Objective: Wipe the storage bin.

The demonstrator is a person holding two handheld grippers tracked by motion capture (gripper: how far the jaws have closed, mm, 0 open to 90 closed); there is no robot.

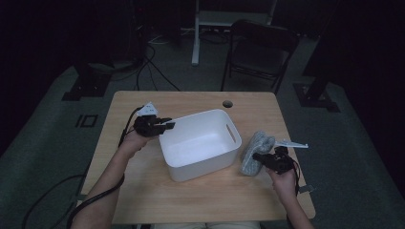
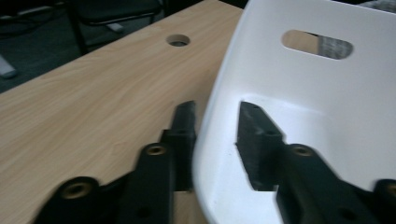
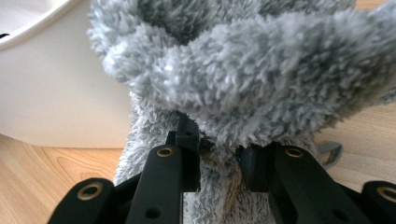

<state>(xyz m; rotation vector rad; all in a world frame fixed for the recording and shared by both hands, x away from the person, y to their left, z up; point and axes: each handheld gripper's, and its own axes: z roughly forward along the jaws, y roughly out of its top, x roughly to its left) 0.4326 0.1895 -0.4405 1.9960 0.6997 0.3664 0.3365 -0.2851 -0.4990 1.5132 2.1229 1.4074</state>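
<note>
One white bin (image 1: 200, 143), rim between left gripper (image 2: 215, 140) pads, gap showing; right gripper (image 3: 219, 161) pinching one grey fluffy cloth (image 3: 243, 70).

The place looks like a dim lab or recording studio rather than a home. A pale wooden table with a round cable hole (image 1: 227, 103) stands on grey-green carpet (image 1: 57, 124). Black cables (image 1: 153, 67) trail across the floor. Dark stand bases (image 1: 88, 88) flank the table, a black folding chair (image 1: 260, 47) waits behind it, and a white metal frame leg (image 1: 196, 33) rises beyond.
</note>
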